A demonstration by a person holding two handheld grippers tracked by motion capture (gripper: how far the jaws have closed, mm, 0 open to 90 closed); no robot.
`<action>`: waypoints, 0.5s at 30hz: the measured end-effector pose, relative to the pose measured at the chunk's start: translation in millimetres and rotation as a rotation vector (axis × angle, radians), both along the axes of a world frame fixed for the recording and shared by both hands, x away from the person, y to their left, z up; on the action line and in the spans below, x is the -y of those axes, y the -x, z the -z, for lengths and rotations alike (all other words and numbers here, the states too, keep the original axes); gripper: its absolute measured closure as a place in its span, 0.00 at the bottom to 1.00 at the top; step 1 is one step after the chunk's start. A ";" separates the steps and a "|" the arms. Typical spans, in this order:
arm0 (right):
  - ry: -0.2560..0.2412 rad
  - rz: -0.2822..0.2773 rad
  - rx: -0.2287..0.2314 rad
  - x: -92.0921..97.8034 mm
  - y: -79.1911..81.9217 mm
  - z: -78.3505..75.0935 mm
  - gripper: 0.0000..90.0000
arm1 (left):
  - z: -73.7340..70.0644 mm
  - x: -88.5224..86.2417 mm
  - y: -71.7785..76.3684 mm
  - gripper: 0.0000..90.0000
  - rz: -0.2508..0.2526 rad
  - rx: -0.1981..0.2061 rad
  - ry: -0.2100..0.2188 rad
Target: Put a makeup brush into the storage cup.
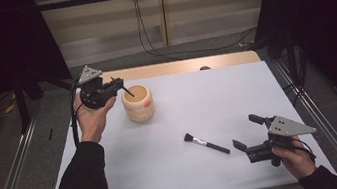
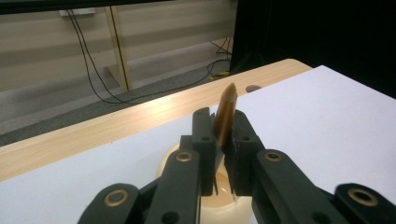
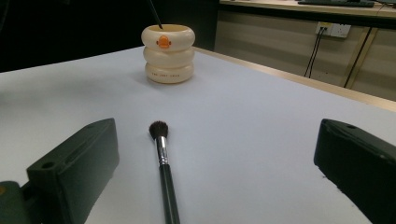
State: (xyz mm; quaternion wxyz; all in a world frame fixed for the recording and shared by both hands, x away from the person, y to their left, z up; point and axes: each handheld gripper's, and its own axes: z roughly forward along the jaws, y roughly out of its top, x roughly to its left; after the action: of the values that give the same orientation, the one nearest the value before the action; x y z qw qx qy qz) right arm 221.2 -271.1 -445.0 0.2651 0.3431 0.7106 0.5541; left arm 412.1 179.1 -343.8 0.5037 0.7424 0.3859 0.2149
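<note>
The left gripper (image 1: 115, 86), held up in a hand at the upper left of the high view, has its jaws clamped on a slim dark stick with a brown pointed end (image 2: 225, 114). In the left gripper view that pointed end stands up between the jaws at the frame's centre. The forearm in a black sleeve (image 1: 82, 188) rises from the bottom left. The stick's lower end dips into the cream ringed pot with an orange mark (image 1: 138, 103), which stands on the white table sheet (image 1: 237, 94) just right of that gripper.

The right gripper (image 1: 248, 131) sits low at the lower right of the high view, its jaws spread wide and holding nothing, the hand gripping it from behind. A black-handled brush with a silver ferrule and dark bristles (image 1: 205, 143) lies flat on the sheet just left of it. In the right gripper view the brush (image 3: 163, 168) lies between the two open jaws, bristles pointing up the frame towards the pot (image 3: 168, 53) at the upper left, well apart from it
</note>
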 end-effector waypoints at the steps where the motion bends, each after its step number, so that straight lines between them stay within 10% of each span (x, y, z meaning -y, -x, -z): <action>1: 0.000 0.000 0.001 0.0 0.0 0.0 0.00 | 0.8 1.0 -0.3 0.93 -0.005 -0.001 -0.011; 15: -0.001 -0.012 -0.011 -0.3 0.1 0.6 0.00 | 26.1 7.7 -1.2 0.93 0.010 -0.049 -0.024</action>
State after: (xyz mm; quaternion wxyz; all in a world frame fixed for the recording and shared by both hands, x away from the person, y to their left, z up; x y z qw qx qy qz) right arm 221.1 -270.8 -445.6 0.2577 0.3418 0.7138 0.5543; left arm 413.2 171.4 -369.9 0.4865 0.7552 0.3917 0.1988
